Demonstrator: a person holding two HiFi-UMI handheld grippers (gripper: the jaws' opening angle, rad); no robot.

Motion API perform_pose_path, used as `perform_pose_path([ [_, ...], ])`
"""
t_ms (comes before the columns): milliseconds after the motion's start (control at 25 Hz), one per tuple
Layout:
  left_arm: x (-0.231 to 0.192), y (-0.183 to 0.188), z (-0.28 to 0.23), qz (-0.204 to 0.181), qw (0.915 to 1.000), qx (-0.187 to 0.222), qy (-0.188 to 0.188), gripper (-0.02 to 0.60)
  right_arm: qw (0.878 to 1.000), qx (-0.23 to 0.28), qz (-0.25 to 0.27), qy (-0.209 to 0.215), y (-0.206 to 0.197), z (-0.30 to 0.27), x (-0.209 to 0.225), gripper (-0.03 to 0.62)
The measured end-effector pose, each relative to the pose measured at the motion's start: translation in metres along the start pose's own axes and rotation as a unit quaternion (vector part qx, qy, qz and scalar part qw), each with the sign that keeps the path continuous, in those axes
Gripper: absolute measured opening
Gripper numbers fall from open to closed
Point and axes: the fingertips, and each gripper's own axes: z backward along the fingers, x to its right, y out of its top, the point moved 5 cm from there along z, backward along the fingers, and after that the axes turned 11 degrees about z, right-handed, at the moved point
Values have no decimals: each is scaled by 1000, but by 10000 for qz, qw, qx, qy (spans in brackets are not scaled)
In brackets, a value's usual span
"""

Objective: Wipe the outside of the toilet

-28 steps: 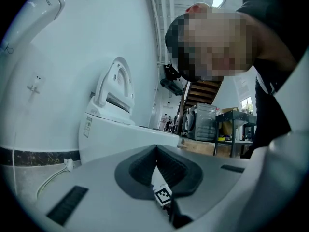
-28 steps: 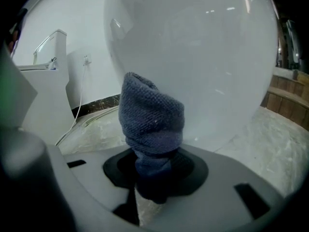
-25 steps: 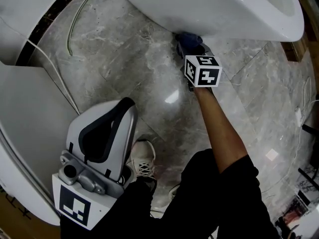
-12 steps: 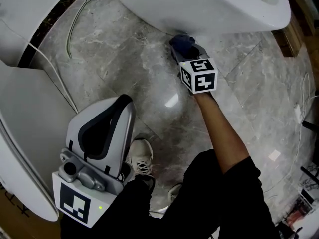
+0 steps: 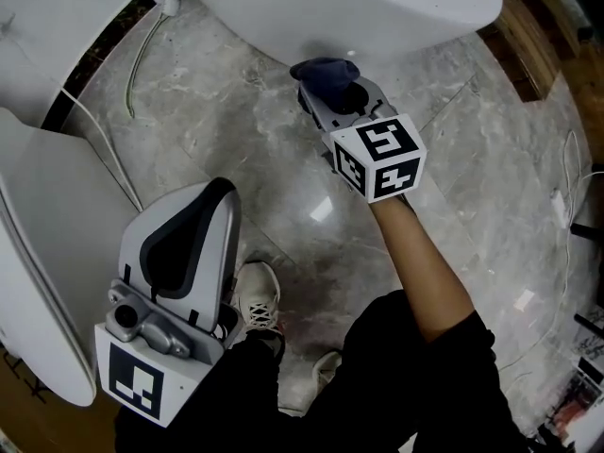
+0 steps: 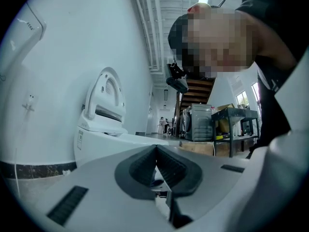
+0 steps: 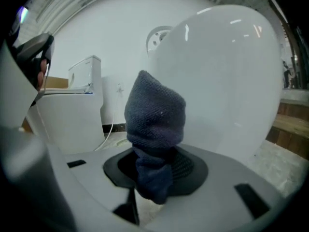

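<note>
The white toilet bowl [image 5: 377,12] fills the top of the head view and bulges on the right of the right gripper view as the toilet [image 7: 227,81]. My right gripper [image 5: 330,88] is shut on a dark blue cloth [image 5: 324,71], just below the bowl's underside. In the right gripper view the cloth [image 7: 154,124] sticks up between the jaws, close to the bowl; contact cannot be told. My left gripper [image 5: 184,243] hangs low at the left, away from the bowl. Its jaws meet with nothing between them in the left gripper view, where the left gripper [image 6: 155,166] points at another toilet [image 6: 104,124].
Grey marble floor [image 5: 236,140] lies under the bowl. A white cable [image 5: 94,125] runs along the left by a white fixture [image 5: 42,243]. A plug [image 5: 168,1] rests near the wall. The person's shoe [image 5: 257,295] stands behind the left gripper. Wooden boards [image 5: 528,36] lie at right.
The right gripper with the cloth has drawn back from under the bowl, toward the left of the view. The view has shifted, so the bowl sits higher. The left gripper has kept its place.
</note>
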Motion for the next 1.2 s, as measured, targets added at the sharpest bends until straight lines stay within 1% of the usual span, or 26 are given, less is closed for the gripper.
perform_pose_path([
  [120,7,2,2,-64,10000,22,-21,9,9995,310,-103,-2,25,13,1,121],
  [240,10,3,3,-117,9999,32,-28,11,9980,625,-56,-32,50,22,4,121],
  [520,7,1,2,-50,10000,-1,-1,9,9902,1394,-86,63,112,45,2,121],
  [680,3,-2,-2,-8,10000,-47,-27,11,9857,1677,-105,90,132,46,3,121],
  [920,-1,-5,-7,19,9999,-99,-58,9,9839,1727,-446,124,133,37,7,121],
  [1200,-6,-8,-8,66,9999,-120,-51,9,9860,1394,-902,160,113,21,11,120],
])
